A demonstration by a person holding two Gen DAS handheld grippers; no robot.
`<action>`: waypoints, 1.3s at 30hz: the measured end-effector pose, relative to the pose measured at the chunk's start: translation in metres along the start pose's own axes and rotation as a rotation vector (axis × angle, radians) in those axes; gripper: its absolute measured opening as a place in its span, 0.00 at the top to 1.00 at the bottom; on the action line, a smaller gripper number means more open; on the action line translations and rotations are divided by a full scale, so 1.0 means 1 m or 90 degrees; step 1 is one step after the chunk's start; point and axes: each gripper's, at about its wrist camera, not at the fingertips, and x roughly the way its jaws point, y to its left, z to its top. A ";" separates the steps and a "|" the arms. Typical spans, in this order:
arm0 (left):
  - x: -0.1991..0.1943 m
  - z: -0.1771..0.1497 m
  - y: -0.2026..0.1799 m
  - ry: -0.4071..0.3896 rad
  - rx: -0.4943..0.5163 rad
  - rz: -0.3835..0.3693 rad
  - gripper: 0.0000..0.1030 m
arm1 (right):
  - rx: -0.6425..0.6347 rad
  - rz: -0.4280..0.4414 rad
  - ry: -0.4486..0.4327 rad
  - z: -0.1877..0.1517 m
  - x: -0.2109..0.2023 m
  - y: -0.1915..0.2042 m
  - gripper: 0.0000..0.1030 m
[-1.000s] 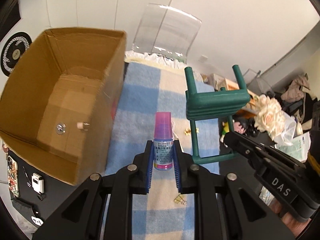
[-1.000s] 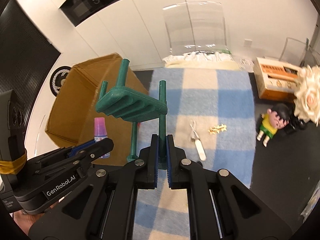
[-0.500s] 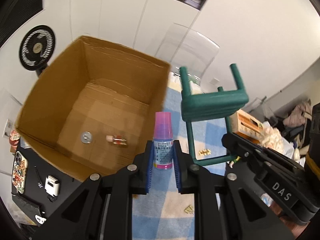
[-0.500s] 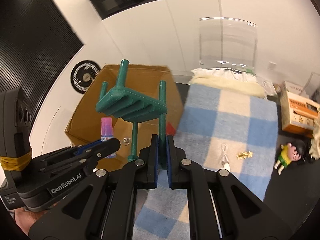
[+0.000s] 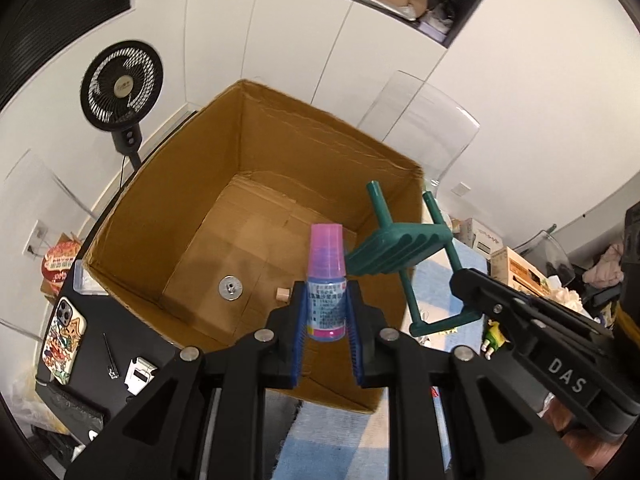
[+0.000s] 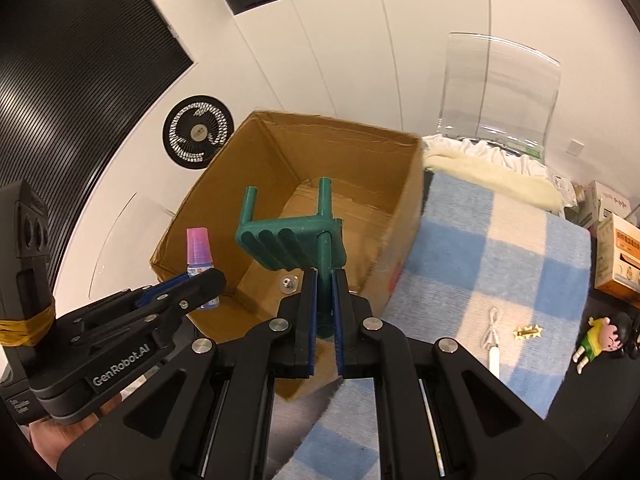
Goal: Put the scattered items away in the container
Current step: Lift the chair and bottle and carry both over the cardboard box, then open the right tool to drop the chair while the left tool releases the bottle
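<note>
Cardboard brown open-topped box (image 5: 160, 220) sits below both tools. Left gripper (image 5: 326, 320) clamps the pink-capped small blue bottle (image 5: 326, 280); right gripper (image 6: 325, 308) clamps the green plastic toy stool (image 6: 296, 236) by one leg. Best to lower both past the rim, then release, avoiding the metal disc (image 5: 229, 287).

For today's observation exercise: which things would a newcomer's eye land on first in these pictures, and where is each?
The open cardboard box fills the middle of both views. Over its opening, the left tongs grip a small pink-capped bottle, and the right tongs hold a green toy stool by one leg.
</note>
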 end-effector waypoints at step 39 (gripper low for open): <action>0.025 0.000 0.034 0.060 -0.049 0.021 0.80 | -0.045 0.053 0.011 0.018 0.018 0.039 0.94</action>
